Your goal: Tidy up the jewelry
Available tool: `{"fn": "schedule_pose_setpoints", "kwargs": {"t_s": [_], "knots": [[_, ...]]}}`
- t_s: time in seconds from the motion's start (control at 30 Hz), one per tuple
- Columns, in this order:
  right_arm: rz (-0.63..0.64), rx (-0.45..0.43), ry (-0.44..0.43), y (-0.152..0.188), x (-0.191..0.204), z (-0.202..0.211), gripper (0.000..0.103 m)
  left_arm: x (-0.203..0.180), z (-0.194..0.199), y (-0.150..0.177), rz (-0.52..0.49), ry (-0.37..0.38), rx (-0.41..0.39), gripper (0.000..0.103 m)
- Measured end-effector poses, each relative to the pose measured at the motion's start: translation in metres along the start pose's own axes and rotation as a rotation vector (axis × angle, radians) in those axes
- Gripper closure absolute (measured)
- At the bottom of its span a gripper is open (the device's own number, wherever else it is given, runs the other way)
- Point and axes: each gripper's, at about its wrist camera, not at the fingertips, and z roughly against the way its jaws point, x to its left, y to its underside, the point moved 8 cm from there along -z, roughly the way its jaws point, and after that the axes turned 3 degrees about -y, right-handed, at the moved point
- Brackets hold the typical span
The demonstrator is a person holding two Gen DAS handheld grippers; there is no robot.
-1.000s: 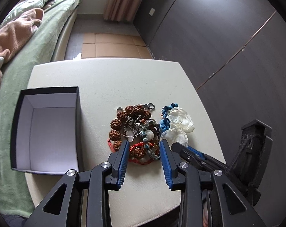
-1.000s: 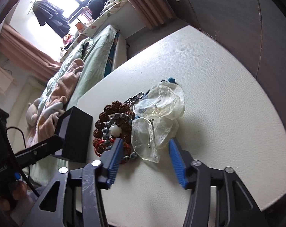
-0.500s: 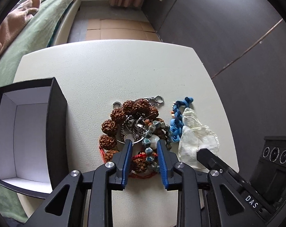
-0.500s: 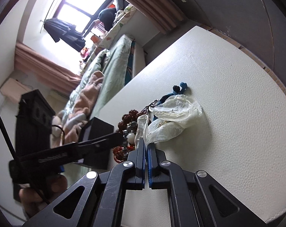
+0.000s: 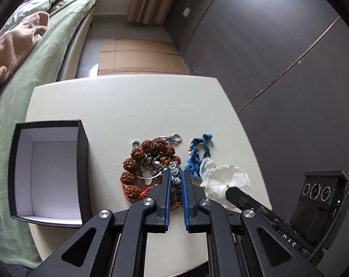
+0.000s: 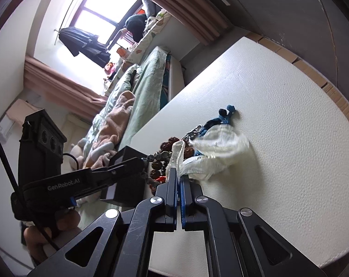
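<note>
Nearby, open black box [image 5: 52,170] beside jewelry heap [image 5: 149,164].

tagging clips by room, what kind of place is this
Most likely a bedroom: a bed with green bedding beside the white table, curtains at a bright window, and clothes hanging there.

A bedroom in a home. A bed [image 5: 42,53] with green bedding and a rumpled pink blanket [image 5: 15,46] runs along nine to eleven o'clock of the cream table [image 5: 128,106]. Pink curtains [image 6: 59,85] frame a bright window [image 6: 102,11] hung with dark clothes [image 6: 82,39]; dark wardrobe panels [image 5: 278,57] stand at two o'clock.
</note>
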Motion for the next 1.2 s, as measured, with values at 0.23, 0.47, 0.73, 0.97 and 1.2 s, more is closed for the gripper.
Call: {"fn": "schedule_pose_setpoints", "kwargs": {"t_s": [0.23,0.47,0.73,0.97,1.2], "knots": [[0.033,-0.035,-0.016,-0.012,0.027,0.016,0.099,0.002,0.041,-0.006,-0.005,0.034,-0.063,0.094],[0.087,-0.035,-0.060,-0.019,0.076,0.007,0.099,0.020,0.086,-0.018,0.012,0.026,-0.142,0.094],[0.152,0.019,-0.121,-0.016,0.135,-0.031,0.099,0.063,0.125,-0.026,0.064,-0.016,-0.213,0.094],[0.188,0.098,-0.174,-0.001,0.178,-0.078,0.099,0.100,0.149,-0.027,0.091,-0.080,-0.235,0.094],[0.141,0.216,-0.179,0.015,0.189,-0.133,0.075,0.121,0.164,-0.027,0.103,-0.121,-0.256,0.094]]}}
